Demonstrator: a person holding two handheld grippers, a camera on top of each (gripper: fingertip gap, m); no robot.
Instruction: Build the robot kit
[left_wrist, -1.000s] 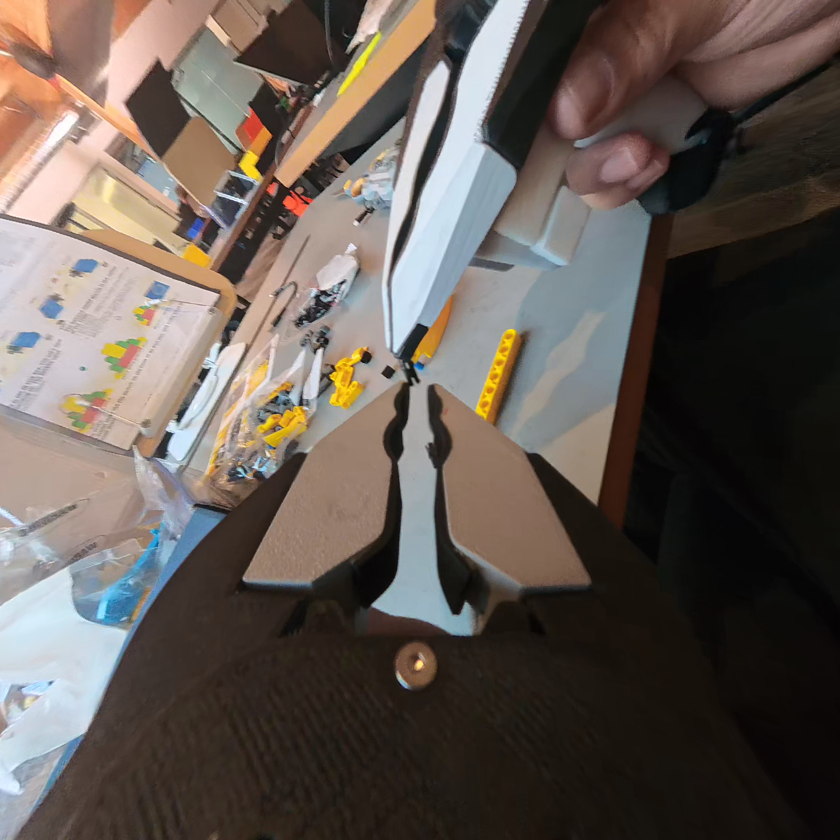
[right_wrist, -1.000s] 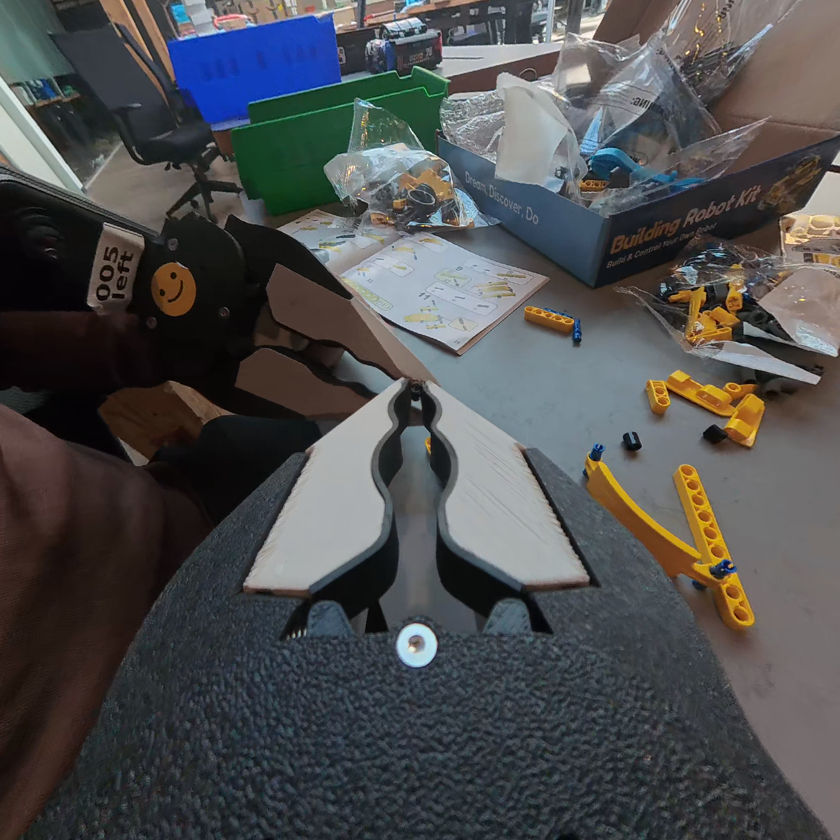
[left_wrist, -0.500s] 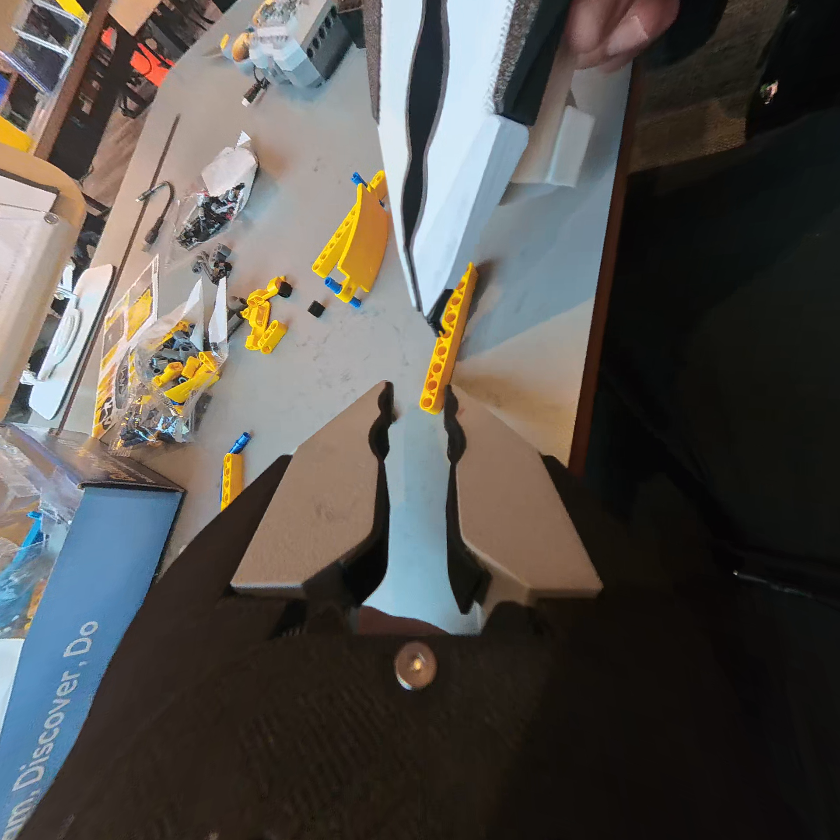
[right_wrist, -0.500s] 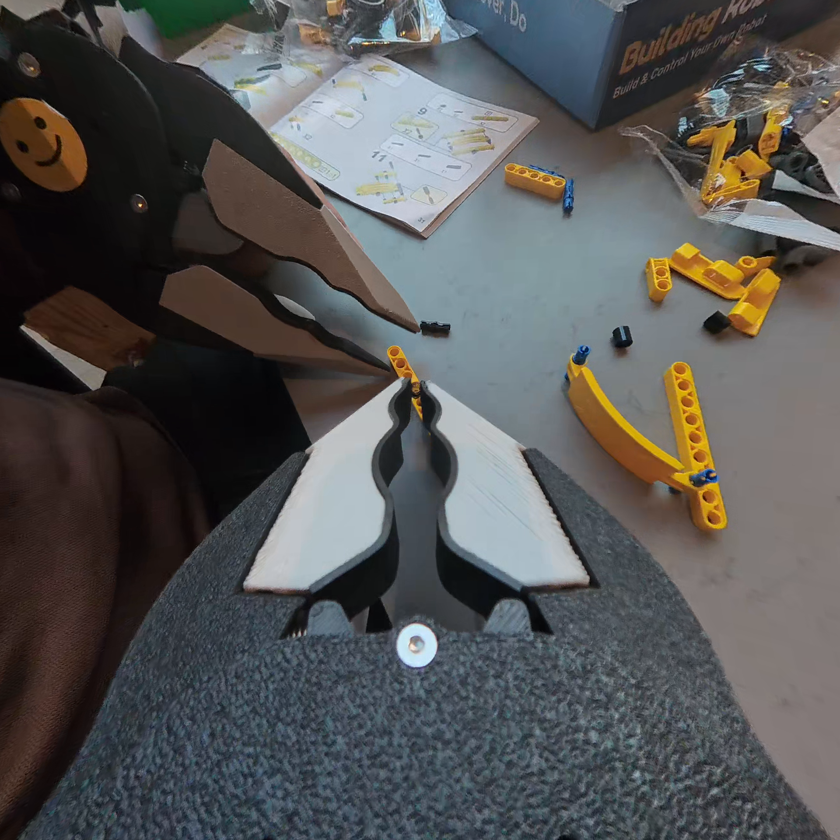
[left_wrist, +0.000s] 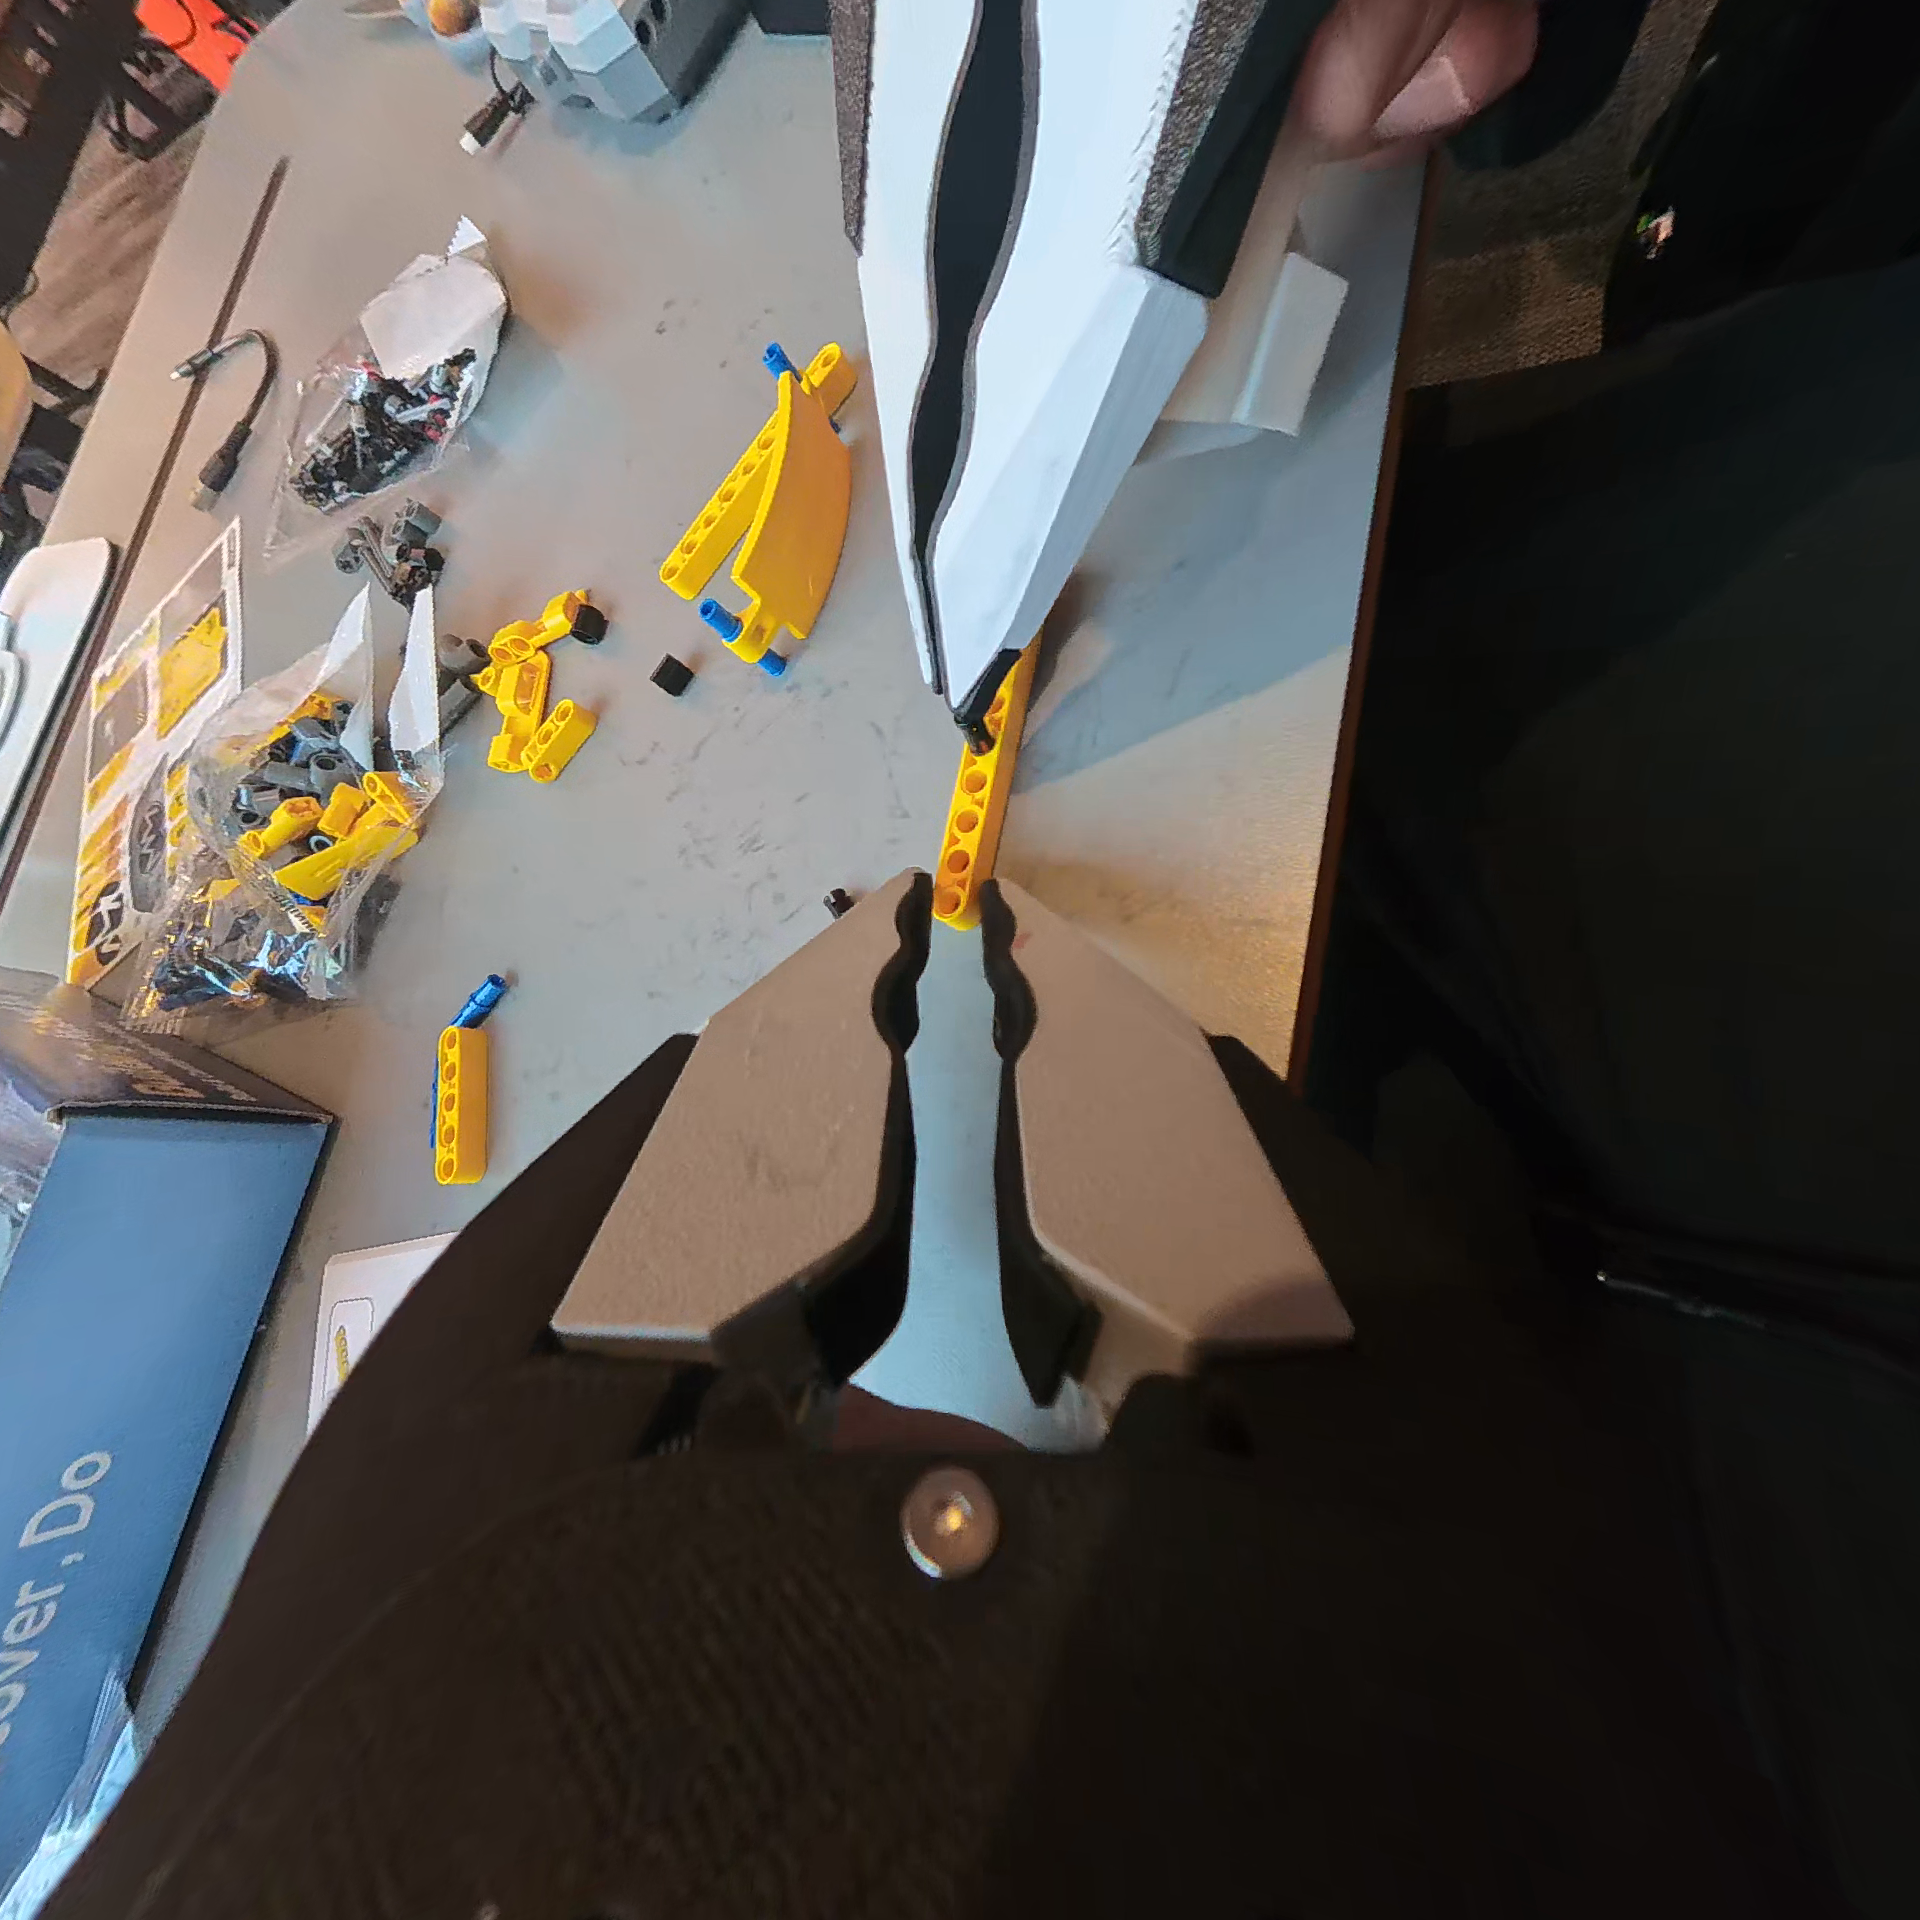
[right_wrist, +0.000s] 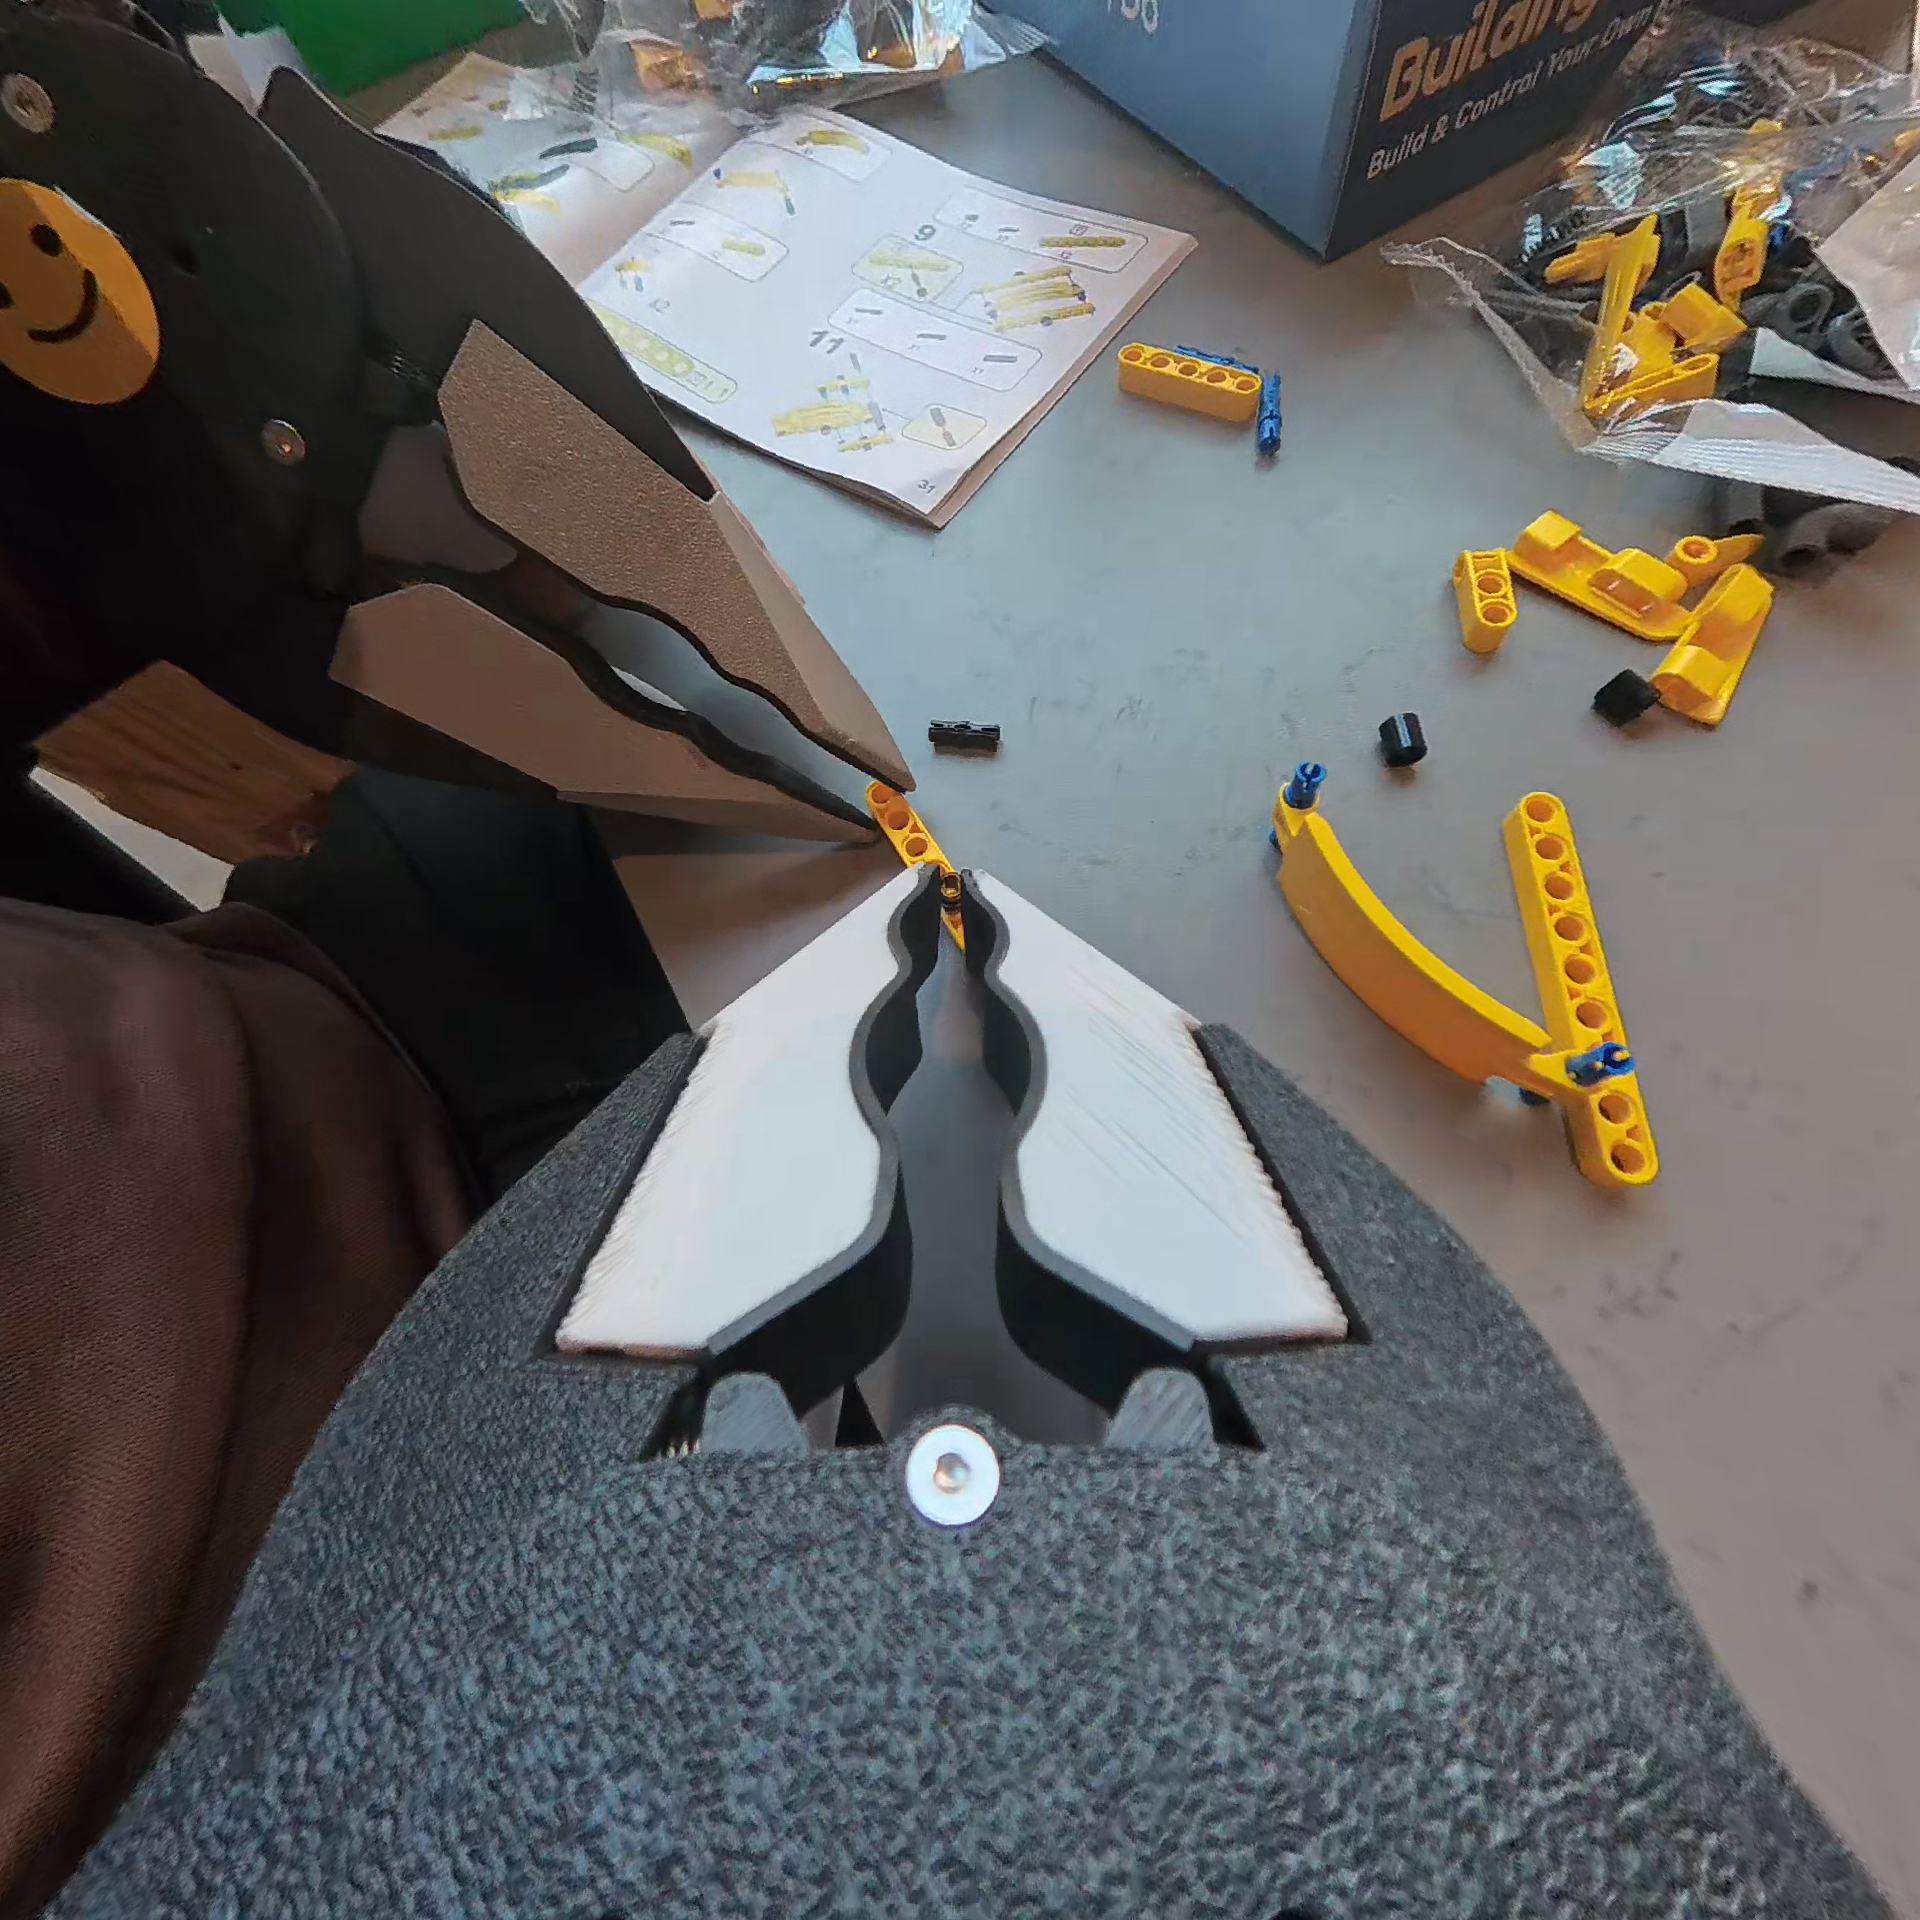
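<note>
A long yellow beam with holes (left_wrist: 975, 805) lies on the grey table near its edge; it also shows in the right wrist view (right_wrist: 900, 827). My left gripper (left_wrist: 951, 896) has its grey fingers closed around the beam's near end. In the right wrist view the left gripper (right_wrist: 885, 805) comes in from the left. My right gripper (right_wrist: 948, 881) is shut on a small black pin (right_wrist: 951, 885) and holds it against the beam. In the left wrist view its white fingers (left_wrist: 1039, 499) point down at the beam's far part. A second black pin (right_wrist: 964, 735) lies loose beside the beam.
A curved yellow panel joined to a beam (right_wrist: 1434, 997) lies to the right. A short yellow beam with a blue pin (right_wrist: 1190, 382), an open instruction booklet (right_wrist: 883, 301), a blue box (right_wrist: 1455, 125) and bags of parts (right_wrist: 1683, 291) lie beyond. The table edge (left_wrist: 1340, 727) runs close by.
Both grippers came down to the table. The left gripper opened, then narrowed around the beam's end. The right gripper brought its black pin to the beam.
</note>
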